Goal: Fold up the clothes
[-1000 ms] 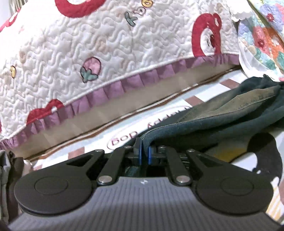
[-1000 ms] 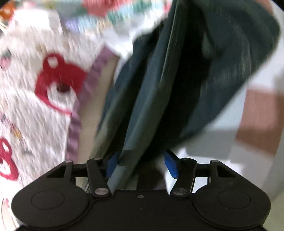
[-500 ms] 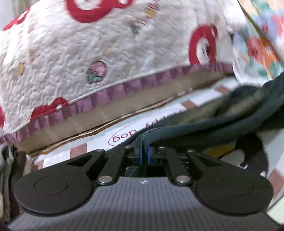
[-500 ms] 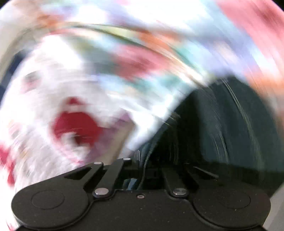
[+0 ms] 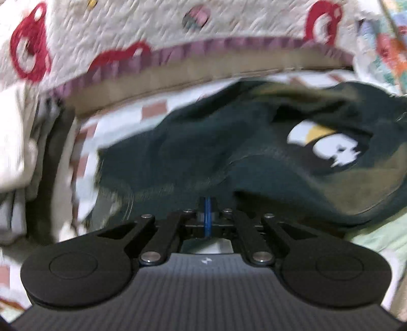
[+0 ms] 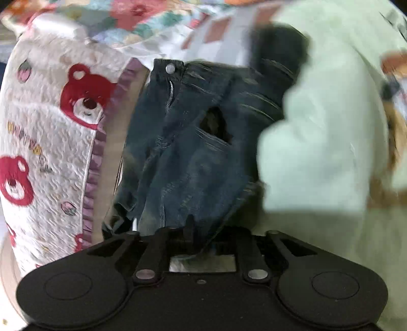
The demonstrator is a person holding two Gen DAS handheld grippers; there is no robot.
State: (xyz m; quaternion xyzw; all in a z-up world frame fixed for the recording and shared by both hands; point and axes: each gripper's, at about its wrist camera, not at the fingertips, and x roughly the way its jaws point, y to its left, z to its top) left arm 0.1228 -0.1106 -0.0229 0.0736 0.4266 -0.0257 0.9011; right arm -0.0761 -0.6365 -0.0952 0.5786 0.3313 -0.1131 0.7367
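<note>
Both grippers pinch the jeans (image 6: 183, 152), now spread flatter; right gripper (image 6: 201, 242) has just reopened slightly.

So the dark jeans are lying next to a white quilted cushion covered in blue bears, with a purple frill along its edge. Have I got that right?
Nearly. The bears on the quilted cushion are red, not blue; the right wrist view shows them plainly. The rest holds: the cushion is white, its frill is purple, and the dark jeans lie right beside it.

Home bedroom: checked bedsheet (image 5: 155, 108) as work surface, quilted bear-print pillow (image 6: 51, 132) at its edge, floral quilt (image 6: 132, 17) just behind pillow, more clothes (image 5: 23, 152) heaped beside pillow.
</note>
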